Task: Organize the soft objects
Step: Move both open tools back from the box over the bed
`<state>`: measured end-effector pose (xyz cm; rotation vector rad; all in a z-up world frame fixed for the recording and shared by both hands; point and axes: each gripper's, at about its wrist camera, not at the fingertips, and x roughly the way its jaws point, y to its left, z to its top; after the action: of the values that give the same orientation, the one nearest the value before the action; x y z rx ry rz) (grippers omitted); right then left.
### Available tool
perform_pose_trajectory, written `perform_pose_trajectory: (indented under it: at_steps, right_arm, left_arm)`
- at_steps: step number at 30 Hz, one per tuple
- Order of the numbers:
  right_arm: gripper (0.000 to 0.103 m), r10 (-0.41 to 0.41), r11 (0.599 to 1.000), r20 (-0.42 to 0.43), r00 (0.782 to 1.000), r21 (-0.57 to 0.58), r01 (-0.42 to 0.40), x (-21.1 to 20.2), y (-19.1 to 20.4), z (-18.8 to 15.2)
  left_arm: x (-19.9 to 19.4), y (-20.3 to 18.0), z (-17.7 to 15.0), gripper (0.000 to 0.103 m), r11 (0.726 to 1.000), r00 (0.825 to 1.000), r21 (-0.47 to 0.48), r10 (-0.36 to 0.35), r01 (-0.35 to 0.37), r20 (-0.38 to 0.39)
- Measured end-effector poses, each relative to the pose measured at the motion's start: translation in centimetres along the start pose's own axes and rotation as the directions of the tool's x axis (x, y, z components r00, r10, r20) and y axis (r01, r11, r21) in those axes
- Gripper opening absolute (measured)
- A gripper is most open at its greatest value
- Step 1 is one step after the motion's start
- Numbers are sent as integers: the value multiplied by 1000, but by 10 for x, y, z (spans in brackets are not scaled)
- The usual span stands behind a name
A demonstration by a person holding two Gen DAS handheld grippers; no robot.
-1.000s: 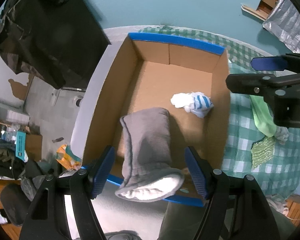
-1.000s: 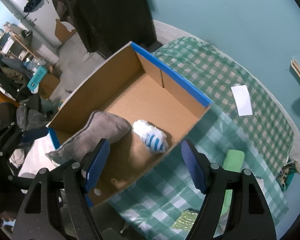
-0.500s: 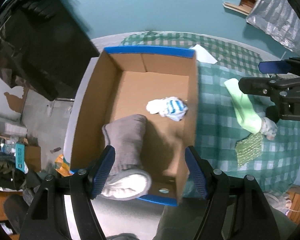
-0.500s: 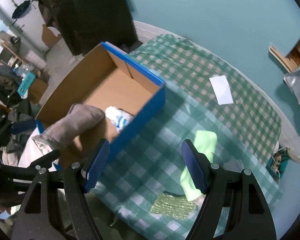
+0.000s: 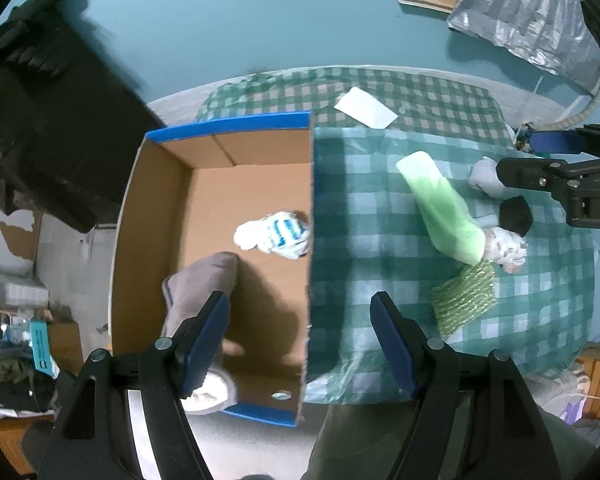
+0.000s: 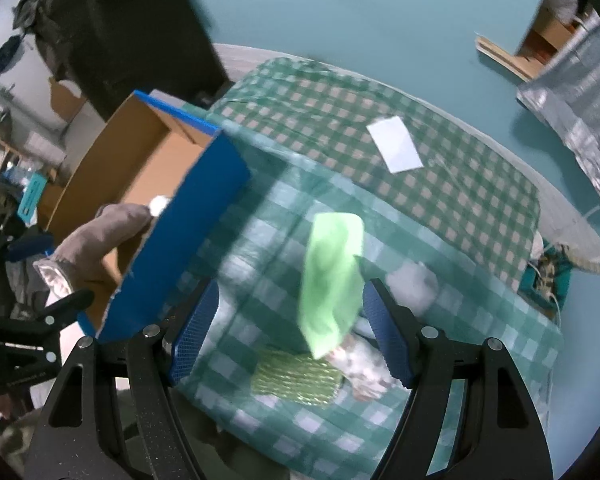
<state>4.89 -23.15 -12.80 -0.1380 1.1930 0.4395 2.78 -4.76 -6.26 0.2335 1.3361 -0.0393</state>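
Observation:
A cardboard box with blue edges (image 5: 220,132) (image 6: 204,200) sits at the left end of a green checked tablecloth (image 5: 364,216) (image 6: 440,208). In the box lie a grey sock (image 5: 204,280) (image 6: 100,236), draped over the near rim, and a white and blue balled sock (image 5: 276,234). On the cloth lie a light green sock (image 5: 440,208) (image 6: 332,268), a pale patterned sock (image 5: 504,246) (image 6: 364,364), a green knitted piece (image 5: 464,298) (image 6: 296,376), a grey bundle (image 5: 482,176) and a black item (image 5: 514,216). My left gripper (image 5: 300,340) hangs open over the box's right wall. My right gripper (image 6: 288,328) is open above the green sock.
A white paper slip (image 5: 366,108) (image 6: 396,144) lies on the far part of the cloth. A dark cloth (image 5: 40,128) hangs at the left over cluttered floor. The wall behind is teal, with a silver sheet (image 5: 532,20) at the upper right.
Both grippers have travelled to the right, away from the box and over the checked cloth. The green sock and the items beside it have come into the middle of the right wrist view.

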Motion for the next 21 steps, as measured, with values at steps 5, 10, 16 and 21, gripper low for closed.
perform_pose_trajectory:
  at_steps: [5, 10, 16, 21]
  right_arm:
    - [76, -4, 999, 0, 1000, 51, 4, -5, -27, -13]
    - [76, -19, 995, -3, 1000, 94, 19, -9, -51, -27]
    - [76, -30, 989, -7, 1000, 141, 30, -11, -78, -39]
    - [78, -44, 981, -17, 999, 190, 47, -7, -100, -50]
  left_arm:
    - [1, -18, 6, 74, 999, 1000, 33, -10, 10, 0]
    - [4, -33, 14, 74, 998, 1000, 59, -28, 29, -13]
    - [12, -52, 24, 74, 995, 999, 90, -38, 40, -26]
    - [21, -65, 34, 75, 993, 997, 103, -55, 59, -45]
